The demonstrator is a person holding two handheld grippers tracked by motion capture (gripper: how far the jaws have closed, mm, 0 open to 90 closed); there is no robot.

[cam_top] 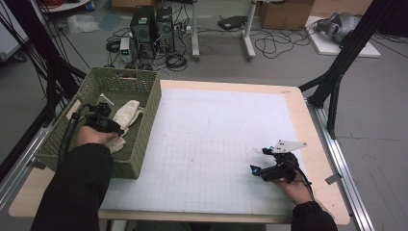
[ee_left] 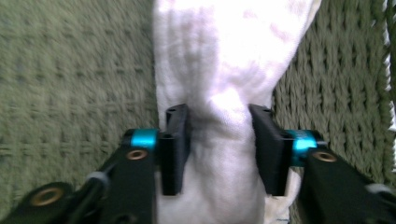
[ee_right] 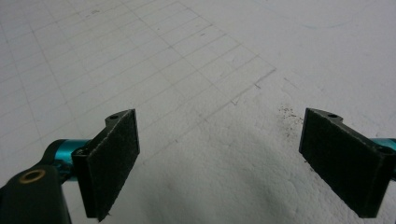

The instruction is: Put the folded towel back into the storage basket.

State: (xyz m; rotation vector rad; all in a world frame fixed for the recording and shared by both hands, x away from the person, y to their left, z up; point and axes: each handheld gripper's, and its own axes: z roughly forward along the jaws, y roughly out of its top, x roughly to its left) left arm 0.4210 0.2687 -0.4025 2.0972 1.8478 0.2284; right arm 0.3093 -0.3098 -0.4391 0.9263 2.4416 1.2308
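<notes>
At the left of the table (cam_top: 308,144), the green woven basket (cam_top: 149,103) is being worked in by the left gripper (cam_top: 103,120), which is reaching into it from the near side. A white cloth (cam_top: 129,111) is lying inside the basket, towards its right wall, and in the left gripper view the cloth (ee_left: 224,70) is being pinched at a gathered fold between the two black fingers (ee_left: 175,140), with the basket weave (ee_left: 70,84) showing on either side. The step in hand is judged to be the lifting of the cloth out of the basket. For this to be done well, the pinch should be kept firm on the bunched part, since only a narrow fold is being held and the loose ends could slip free. The lift is best made straight up until the hanging ends are clearing the rim, so that nothing is being dragged over the weave and the basket is not being tipped or pulled along. Further right, the white gridded mat (cam_top: 216,144) is lying bare. At the near right, the right gripper (cam_top: 262,161) is being held low over the mat, its fingers (ee_right: 114,158) spread wide with nothing between them; it is judged ready to take a free corner once the cloth is brought across.
</notes>
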